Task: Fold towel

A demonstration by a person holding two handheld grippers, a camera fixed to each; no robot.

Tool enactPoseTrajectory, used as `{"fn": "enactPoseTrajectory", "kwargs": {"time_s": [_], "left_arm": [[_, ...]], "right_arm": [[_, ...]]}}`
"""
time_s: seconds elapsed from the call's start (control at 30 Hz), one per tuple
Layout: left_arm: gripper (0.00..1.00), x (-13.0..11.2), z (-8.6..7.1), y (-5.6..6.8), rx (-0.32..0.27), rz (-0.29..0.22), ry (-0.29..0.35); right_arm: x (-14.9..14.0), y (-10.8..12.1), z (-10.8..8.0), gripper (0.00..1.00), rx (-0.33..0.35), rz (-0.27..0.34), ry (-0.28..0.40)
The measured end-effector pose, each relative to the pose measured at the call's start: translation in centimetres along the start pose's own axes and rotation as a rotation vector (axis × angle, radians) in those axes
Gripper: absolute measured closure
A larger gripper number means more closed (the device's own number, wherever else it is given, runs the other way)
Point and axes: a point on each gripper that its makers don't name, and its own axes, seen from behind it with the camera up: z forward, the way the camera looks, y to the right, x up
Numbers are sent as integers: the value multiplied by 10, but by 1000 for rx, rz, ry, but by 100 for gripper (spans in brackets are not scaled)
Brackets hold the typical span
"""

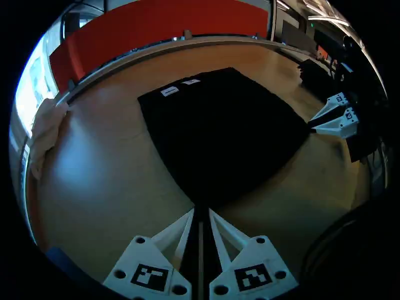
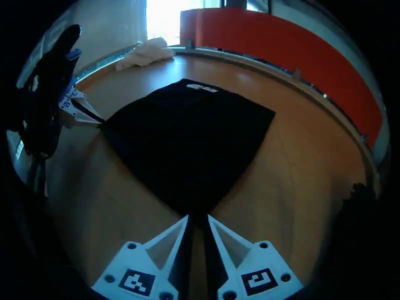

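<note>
The black towel (image 1: pixel 220 135) is lying flat on the wooden table (image 1: pixel 100 190), running away from both grippers towards its far edge with the white labels (image 1: pixel 170 91). The left gripper (image 1: pixel 201 212) is pinching one near corner, fingers almost together. The right gripper (image 2: pixel 198 217) is pinching the neighbouring corner likewise.

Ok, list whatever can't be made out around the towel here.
White tags on the towel: print too small, both views.
Dark heap far right, left gripper view: too shadowed to identify.
Person holding the left gripper, right gripper view: just a black silhouette.
</note>
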Motion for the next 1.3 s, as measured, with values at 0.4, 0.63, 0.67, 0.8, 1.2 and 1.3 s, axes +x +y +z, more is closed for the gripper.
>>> {"fn": "enactPoseTrajectory", "kwargs": {"time_s": [0.4, 0.63, 0.67, 0.8, 1.2, 1.3], "left_arm": [[99, 6, -5, 1, -9, -27, -6], [99, 18, -15, 4, -19, -40, 9], [99, 20, -17, 4, -20, -41, 12], [99, 29, -27, 4, -24, -49, 25], [99, 55, -69, 5, -35, -85, 67], [99, 58, -79, 7, -43, -95, 72]], "right_arm": [[12, 4, -9, 88, -1, 5, 33], [29, 6, -19, 88, -4, -1, 62], [32, 6, -21, 88, -4, -1, 67], [45, 5, -30, 88, -5, -3, 90], [78, 4, -69, 88, -10, -13, 145], [83, 1, -79, 88, -7, -13, 149]]}}
